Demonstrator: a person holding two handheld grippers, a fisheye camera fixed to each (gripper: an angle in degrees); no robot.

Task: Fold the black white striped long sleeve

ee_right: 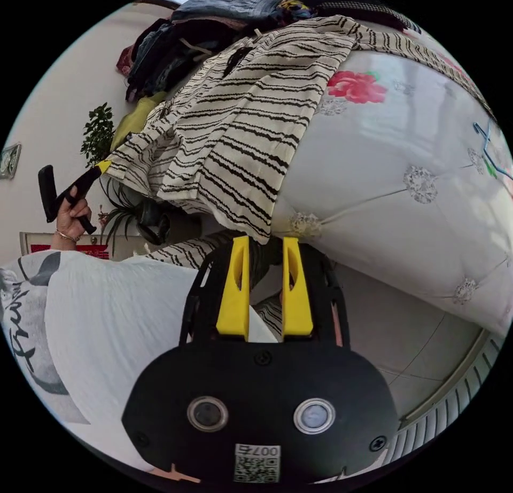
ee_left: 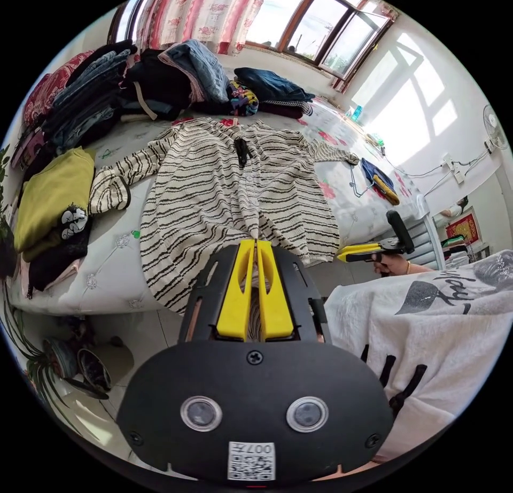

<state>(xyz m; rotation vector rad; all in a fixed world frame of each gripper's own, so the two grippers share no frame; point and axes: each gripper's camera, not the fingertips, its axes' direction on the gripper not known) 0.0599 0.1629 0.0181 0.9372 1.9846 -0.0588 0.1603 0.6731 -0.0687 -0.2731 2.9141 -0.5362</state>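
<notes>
The black-and-white striped long sleeve lies spread face up on the bed, its sleeves out to either side and its hem hanging over the near edge. My left gripper is shut on the middle of the hem, and striped cloth shows between its yellow jaws. In the right gripper view the same shirt drapes over the mattress edge. My right gripper is open, with the hem's corner just at its jaw tips. A hand holds the right gripper beside the hem's right corner. The left gripper pinches the hem further along.
Piles of folded and loose clothes line the back of the bed. An olive-yellow garment lies at its left, a blue and yellow item at its right. Potted plants stand on the floor. The person's white shirt is close by.
</notes>
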